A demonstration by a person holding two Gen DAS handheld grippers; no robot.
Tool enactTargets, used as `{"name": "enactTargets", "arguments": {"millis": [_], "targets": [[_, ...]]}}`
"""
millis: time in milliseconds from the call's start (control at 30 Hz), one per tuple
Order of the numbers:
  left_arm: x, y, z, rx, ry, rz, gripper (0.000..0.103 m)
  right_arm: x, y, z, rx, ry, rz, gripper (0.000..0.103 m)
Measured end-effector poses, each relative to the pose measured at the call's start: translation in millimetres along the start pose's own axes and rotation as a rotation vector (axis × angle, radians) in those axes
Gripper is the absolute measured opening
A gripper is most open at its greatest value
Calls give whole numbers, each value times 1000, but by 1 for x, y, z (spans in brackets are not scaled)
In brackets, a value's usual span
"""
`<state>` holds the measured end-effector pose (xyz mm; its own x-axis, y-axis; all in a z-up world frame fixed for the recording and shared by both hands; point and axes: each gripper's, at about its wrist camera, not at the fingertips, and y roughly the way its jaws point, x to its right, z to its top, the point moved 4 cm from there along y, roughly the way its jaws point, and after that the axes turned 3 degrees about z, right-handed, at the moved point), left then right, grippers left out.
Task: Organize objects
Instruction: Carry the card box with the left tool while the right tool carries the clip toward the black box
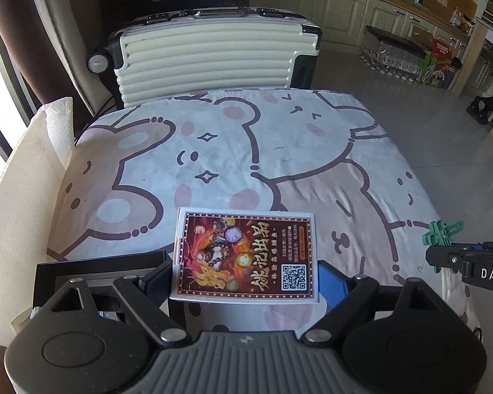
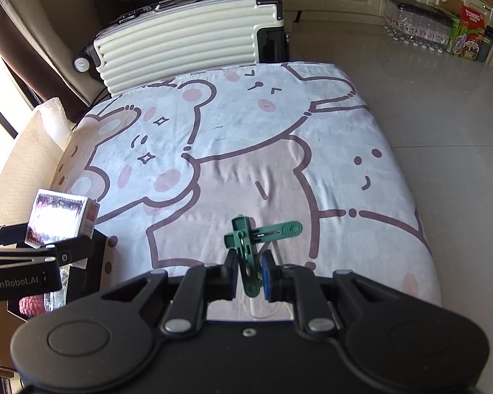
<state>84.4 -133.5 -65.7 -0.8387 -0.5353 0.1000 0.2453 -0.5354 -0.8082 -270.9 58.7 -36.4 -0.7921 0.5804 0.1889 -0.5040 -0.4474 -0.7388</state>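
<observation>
My left gripper is shut on a white card box with a dark red printed face and a QR code, held above the near left part of the bear-print cloth. The box also shows in the right wrist view, held by the left gripper. My right gripper is shut on a green clothes peg, held above the cloth's near edge. The peg and right gripper show at the right edge of the left wrist view.
A black open box sits below the left gripper at the table's near left corner. A paper towel roll stands at the left edge. A cream suitcase stands behind the table. Bottles and cartons line the floor at far right.
</observation>
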Motion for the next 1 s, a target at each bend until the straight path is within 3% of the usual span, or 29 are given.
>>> {"name": "enactTargets", "arguments": {"millis": [300,1000], "targets": [[-28,-3,-3,-4,-37,32,89,-27,10,5,-6,-38,36,15],[-142,-28,-31,-16,-191,151,89,-146,25,5,9,-203,197,15]]}}
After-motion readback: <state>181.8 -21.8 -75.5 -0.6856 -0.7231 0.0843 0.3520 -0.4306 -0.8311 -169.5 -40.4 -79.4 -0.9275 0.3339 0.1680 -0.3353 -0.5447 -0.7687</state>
